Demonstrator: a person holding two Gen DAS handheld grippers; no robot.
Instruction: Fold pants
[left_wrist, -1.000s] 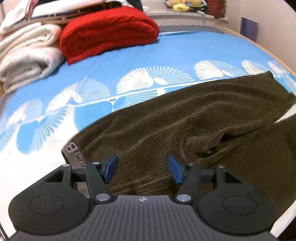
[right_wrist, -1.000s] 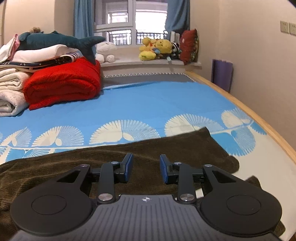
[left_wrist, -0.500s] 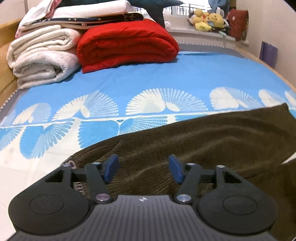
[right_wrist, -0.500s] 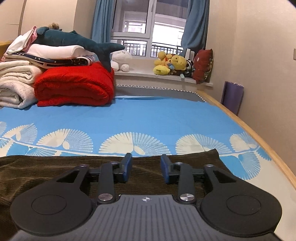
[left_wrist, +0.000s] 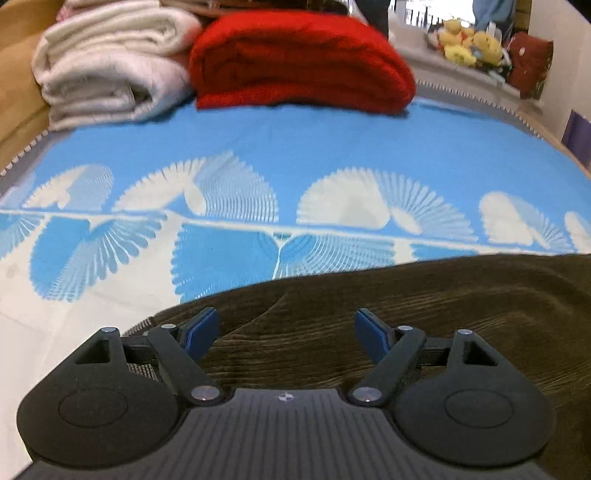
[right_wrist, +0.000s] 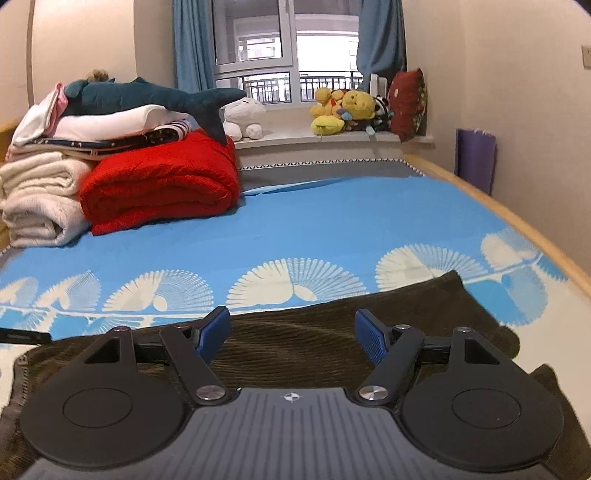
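Observation:
Dark brown corduroy pants (left_wrist: 406, 306) lie spread across the near part of a bed with a blue and white fan-pattern sheet (left_wrist: 295, 166). My left gripper (left_wrist: 286, 328) is open and empty, low over the waistband end of the pants. In the right wrist view the pants (right_wrist: 332, 332) stretch left to right, their leg end at the right. My right gripper (right_wrist: 291, 328) is open and empty, just above the cloth. Neither gripper holds the fabric.
A folded red blanket (left_wrist: 303, 59) and cream blankets (left_wrist: 107, 74) are stacked at the head of the bed, with a plush shark (right_wrist: 147, 98) on top. Soft toys (right_wrist: 343, 110) sit on the windowsill. The bed's wooden edge (right_wrist: 517, 221) runs along the right.
My right gripper has opened wider. Both grippers have tilted up and moved forward over the pants, so more of the room shows. The pants lie flatter.

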